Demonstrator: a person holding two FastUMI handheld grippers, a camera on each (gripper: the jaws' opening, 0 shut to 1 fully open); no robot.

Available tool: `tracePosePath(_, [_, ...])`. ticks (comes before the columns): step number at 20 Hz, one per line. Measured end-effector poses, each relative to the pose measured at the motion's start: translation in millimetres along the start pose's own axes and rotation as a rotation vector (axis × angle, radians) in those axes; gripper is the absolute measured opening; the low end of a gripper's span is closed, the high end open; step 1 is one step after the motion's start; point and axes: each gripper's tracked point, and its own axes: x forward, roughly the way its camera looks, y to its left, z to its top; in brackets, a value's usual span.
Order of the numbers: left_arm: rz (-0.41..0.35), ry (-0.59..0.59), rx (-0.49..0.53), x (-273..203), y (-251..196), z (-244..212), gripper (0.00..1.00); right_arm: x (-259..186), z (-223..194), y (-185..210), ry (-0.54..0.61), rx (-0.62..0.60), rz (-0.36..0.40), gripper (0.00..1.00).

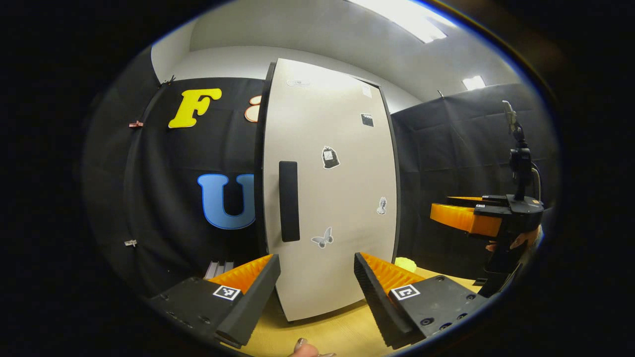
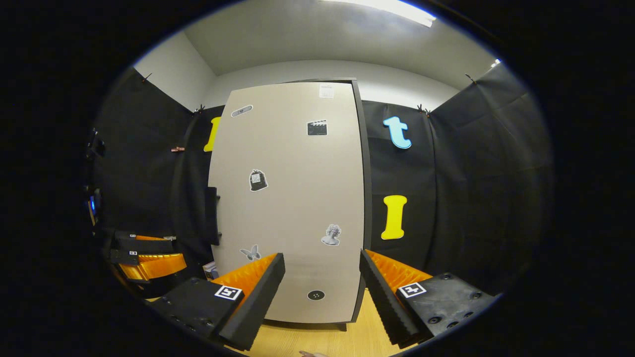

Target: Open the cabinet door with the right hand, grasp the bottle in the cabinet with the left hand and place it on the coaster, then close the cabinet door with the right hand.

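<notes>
A tall pale cabinet stands on the wooden table with its door (image 1: 337,198) (image 2: 292,198) shut, so its inside is hidden. The door bears stickers and a black vertical handle (image 1: 288,201) (image 2: 212,215) near its left edge. My left gripper (image 1: 316,259) is open, a short way in front of the door and level with the handle's lower end. My right gripper (image 2: 322,255) is open too, facing the door's lower half; in the left gripper view it (image 1: 464,217) hovers off to the right of the cabinet. A small pale yellow thing (image 1: 406,264), perhaps the coaster, lies right of the cabinet.
The wooden tabletop (image 1: 342,332) (image 2: 322,342) runs under the cabinet. Black cloth walls close the booth behind and at both sides. In the right gripper view the left gripper (image 2: 149,265) is low at the left. A grey ridged piece (image 1: 218,268) lies left of the cabinet's foot.
</notes>
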Motion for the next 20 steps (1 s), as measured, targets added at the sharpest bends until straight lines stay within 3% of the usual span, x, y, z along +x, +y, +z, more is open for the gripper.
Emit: tracePosePath(20, [-0.015,-0.008,-0.022,-10.3,-6.3,0.6,0.94,-8.8,-4.1,7.9,0.035,-0.038,0.025,0.98])
